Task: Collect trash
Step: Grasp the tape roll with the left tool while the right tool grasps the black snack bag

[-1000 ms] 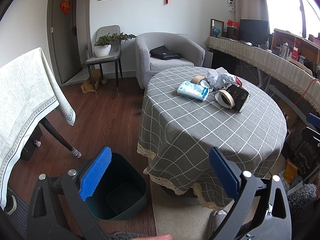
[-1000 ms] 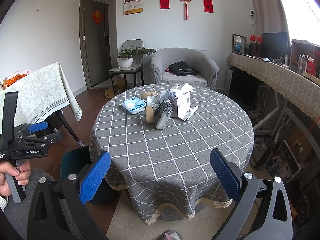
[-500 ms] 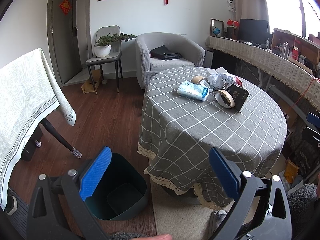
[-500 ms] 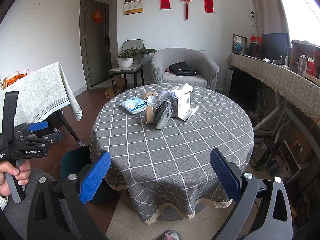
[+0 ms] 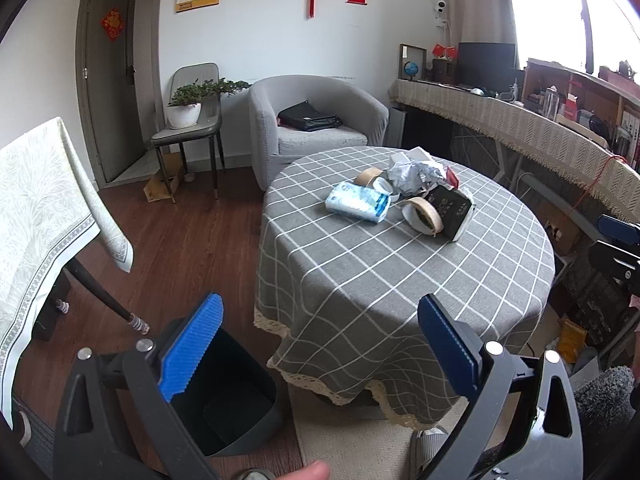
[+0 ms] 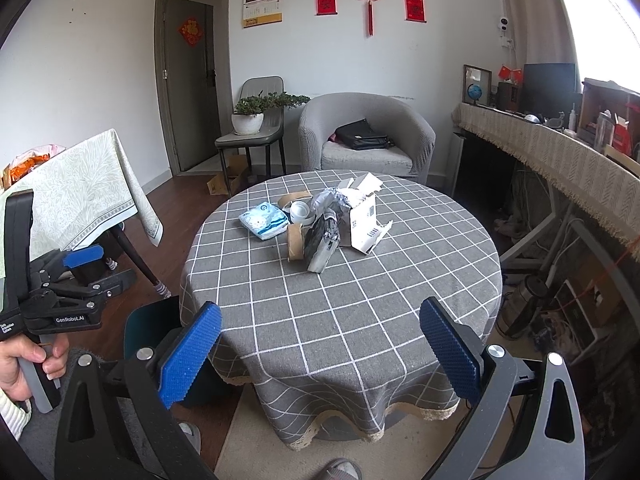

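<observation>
Both your left gripper [image 5: 316, 344] and right gripper [image 6: 320, 348] hang released and empty — the trash pile [image 6: 328, 224] sits mid-table [image 6: 400, 300], far from the near edge. Overreach, and you may knock the tape roll [image 5: 422, 215] off — missing the bin [image 5: 240, 412].

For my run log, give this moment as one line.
left gripper open | right gripper open | trash pile on table | bin on floor

Black gripper frames, blue ribbed pads [image 6: 188, 356], silver screws, white "GenRobot.AI" lettering, cream knit sleeve [image 6: 10, 410]
</observation>
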Tool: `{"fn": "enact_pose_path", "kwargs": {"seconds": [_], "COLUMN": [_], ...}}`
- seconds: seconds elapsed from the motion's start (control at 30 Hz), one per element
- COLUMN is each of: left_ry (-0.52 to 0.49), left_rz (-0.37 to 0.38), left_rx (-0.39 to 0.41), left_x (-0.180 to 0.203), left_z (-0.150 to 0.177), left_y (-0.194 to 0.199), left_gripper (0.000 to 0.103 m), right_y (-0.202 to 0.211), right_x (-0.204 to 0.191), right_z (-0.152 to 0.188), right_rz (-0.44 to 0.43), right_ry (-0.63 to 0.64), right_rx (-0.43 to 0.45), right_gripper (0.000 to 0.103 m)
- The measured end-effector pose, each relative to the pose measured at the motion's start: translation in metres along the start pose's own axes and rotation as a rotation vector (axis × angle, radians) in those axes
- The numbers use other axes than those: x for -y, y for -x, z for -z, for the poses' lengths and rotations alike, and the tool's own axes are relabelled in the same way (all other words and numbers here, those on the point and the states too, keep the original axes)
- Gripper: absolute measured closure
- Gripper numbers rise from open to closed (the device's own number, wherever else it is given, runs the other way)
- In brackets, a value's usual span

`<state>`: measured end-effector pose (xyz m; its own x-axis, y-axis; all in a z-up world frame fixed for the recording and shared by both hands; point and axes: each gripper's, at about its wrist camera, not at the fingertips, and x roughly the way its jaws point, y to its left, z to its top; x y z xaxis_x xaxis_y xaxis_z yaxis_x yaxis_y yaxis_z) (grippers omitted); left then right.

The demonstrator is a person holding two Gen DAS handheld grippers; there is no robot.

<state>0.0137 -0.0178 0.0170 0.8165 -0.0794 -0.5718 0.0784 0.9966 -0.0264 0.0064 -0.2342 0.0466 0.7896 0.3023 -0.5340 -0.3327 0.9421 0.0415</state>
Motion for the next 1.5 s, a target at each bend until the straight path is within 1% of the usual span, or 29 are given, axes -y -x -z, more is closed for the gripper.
{"fn": "enact_pose_path", "kwargs": {"seconds": [0.07, 0.13, 0.2, 0.27, 0.4, 0.43, 0.5, 0.57, 0.67, 0.7, 0.77, 0.83, 0.97, 1.0, 1.07, 1.13, 1.2, 1.33, 1.43, 1.47, 1.5], "left_ry": [-0.008, -0.009, -0.013, -0.027, -0.042, -0.042, -0.036, -0.016, 0.009, 0.012, 0.020, 0.030, 0.071, 0.084, 0.099, 0.082, 0.067, 0.104, 0.107, 0.105, 0.101], "left_rz": [0.029, 0.067, 0.108, 0.126, 0.133, 0.137, 0.145, 0.161, 0.180, 0.182, 0.201, 0.215, 0.204, 0.206, 0.212, 0.222, 0.200, 0.173, 0.174, 0.175, 0.179], "left_rx": [0.005, 0.009, 0.003, -0.007, -0.040, -0.051, -0.078, -0.118, -0.163, -0.171, -0.177, -0.181, -0.194, -0.204, -0.219, -0.213, -0.211, -0.256, -0.254, -0.252, -0.252], "left_x": [0.006, 0.012, 0.019, 0.027, 0.041, 0.043, 0.047, 0.049, 0.056, 0.059, 0.065, 0.072, 0.080, 0.081, 0.084, 0.091, 0.095, 0.092, 0.092, 0.092, 0.092], "left_z": [-0.009, -0.017, -0.025, -0.031, -0.041, -0.043, -0.048, -0.053, -0.058, -0.060, -0.064, -0.068, -0.075, -0.076, -0.077, -0.078, -0.078, -0.075, -0.073, -0.074, -0.075], "left_y": [-0.006, -0.012, -0.021, -0.030, -0.054, -0.060, -0.074, -0.088, -0.106, -0.111, -0.117, -0.121, -0.132, -0.137, -0.145, -0.147, -0.151, -0.168, -0.174, -0.174, -0.175], "left_gripper": [0.004, 0.004, 0.007, 0.017, 0.021, 0.023, 0.029, 0.038, 0.045, 0.045, 0.051, 0.053, 0.062, 0.063, 0.065, 0.065, 0.064, 0.065, 0.066, 0.074, 0.078], "right_y": [-0.005, -0.011, -0.018, -0.026, -0.052, -0.059, -0.073, -0.086, -0.104, -0.108, -0.115, -0.119, -0.125, -0.126, -0.128, -0.129, -0.130, -0.134, -0.138, -0.140, -0.141], "right_x": [0.002, 0.007, 0.012, 0.016, 0.032, 0.036, 0.043, 0.050, 0.059, 0.060, 0.061, 0.061, 0.068, 0.070, 0.073, 0.077, 0.080, 0.083, 0.081, 0.080, 0.080], "right_z": [-0.007, -0.016, -0.025, -0.033, -0.045, -0.048, -0.053, -0.057, -0.062, -0.062, -0.062, -0.058, -0.051, -0.050, -0.048, -0.046, -0.045, -0.041, -0.038, -0.037, -0.037], "right_rz": [-0.011, -0.040, -0.056, -0.056, -0.078, -0.081, -0.086, -0.079, -0.084, -0.085, -0.087, -0.089, -0.084, -0.083, -0.086, -0.091, -0.099, -0.099, -0.123, -0.128, -0.131], "right_ry": [-0.008, -0.020, -0.028, -0.033, -0.087, -0.102, -0.125, -0.143, -0.174, -0.178, -0.179, -0.177, -0.185, -0.188, -0.192, -0.201, -0.212, -0.214, -0.224, -0.222, -0.217], "right_rx": [0.001, 0.007, 0.008, 0.002, -0.027, -0.040, -0.059, -0.080, -0.094, -0.096, -0.098, -0.096, -0.111, -0.112, -0.112, -0.114, -0.114, -0.125, -0.143, -0.149, -0.153], "right_gripper": [0.003, 0.003, 0.003, 0.007, 0.015, 0.020, 0.023, 0.025, 0.028, 0.028, 0.030, 0.032, 0.038, 0.040, 0.041, 0.042, 0.044, 0.045, 0.047, 0.048, 0.048]}}
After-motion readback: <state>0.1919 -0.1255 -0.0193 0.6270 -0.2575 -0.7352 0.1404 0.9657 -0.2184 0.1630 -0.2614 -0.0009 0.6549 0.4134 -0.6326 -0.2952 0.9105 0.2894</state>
